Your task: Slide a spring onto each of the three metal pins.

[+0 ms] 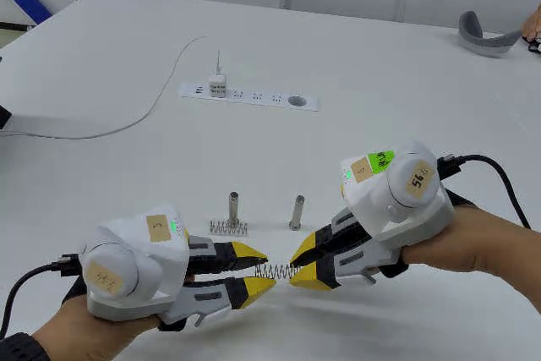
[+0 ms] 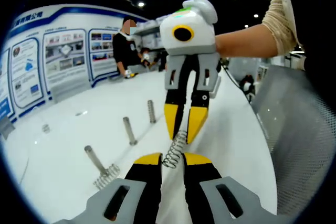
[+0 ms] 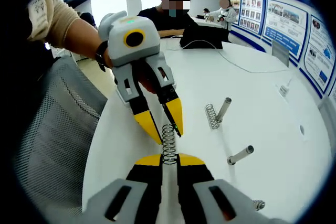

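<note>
Across the head view, a white bench is spread under everything. Low in that view, the left gripper and the right gripper are held tip to tip just above the bench. Far back on it, a power strip with a white plug is seen.

In the left gripper view, 3 metal pins are seen standing upright in a row: a near pin, a middle pin and a far pin. The middle pin is bare. Whether the far pin carries anything cannot be told.

A second spring is laid flat on the bench, touching the foot of the near pin but not threaded on it.

Both pairs of yellow-tipped fingers are drawn narrow. Each pair is closed on 1 end of a spring, which is held level between the 2 grippers, off the bench and in front of the pins.
</note>
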